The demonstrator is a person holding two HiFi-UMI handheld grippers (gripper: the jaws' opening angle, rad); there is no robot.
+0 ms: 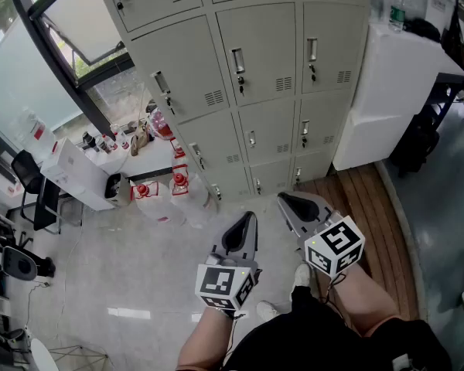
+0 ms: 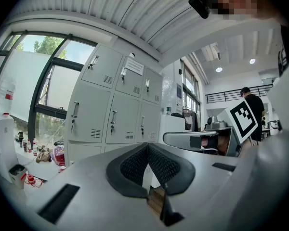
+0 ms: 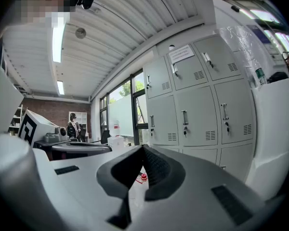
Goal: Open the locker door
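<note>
Lockers (image 1: 255, 52) pale grey with dark slotted vents; my left gripper (image 1: 250, 217) and right gripper (image 1: 283, 199) light grey, black ribbed pads (image 2: 135, 165), black-and-white checked marker cubes (image 1: 223, 282); plank floor (image 1: 363, 199) brown.

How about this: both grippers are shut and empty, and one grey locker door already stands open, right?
Not quite. The left gripper and right gripper are shut and empty, but no door stands open: the head view shows every door of the grey lockers closed.

lockers (image 1: 267, 49): matt painted metal | floor (image 1: 124, 277): smooth, glossy | decking (image 1: 363, 199): wood
</note>
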